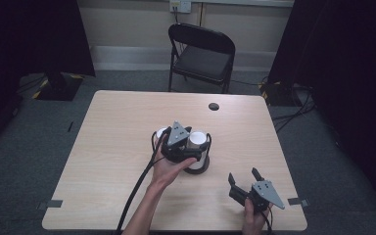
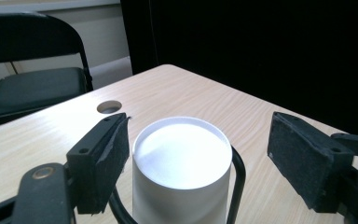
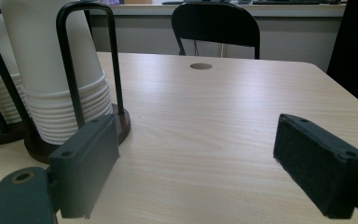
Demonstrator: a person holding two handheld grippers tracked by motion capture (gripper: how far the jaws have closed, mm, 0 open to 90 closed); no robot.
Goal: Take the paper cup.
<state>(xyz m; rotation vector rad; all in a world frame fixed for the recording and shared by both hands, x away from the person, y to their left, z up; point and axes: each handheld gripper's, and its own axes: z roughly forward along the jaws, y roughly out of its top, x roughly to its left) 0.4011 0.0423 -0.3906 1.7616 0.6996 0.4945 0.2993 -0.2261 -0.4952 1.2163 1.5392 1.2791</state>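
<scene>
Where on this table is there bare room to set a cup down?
The light wooden table is bare across its left half and along the far edge around the round cable hole. It is crowded at the middle, where the left gripper straddles the white paper cup stack in its black wire holder, and near-right by the right gripper.

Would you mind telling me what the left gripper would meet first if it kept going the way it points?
Probably the upside-down white cup stack, between its open fingers already.

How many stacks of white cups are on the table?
2: the right stack stands under the left gripper, in a black wire holder; the left stack peeks out beside it, mostly hidden.
</scene>
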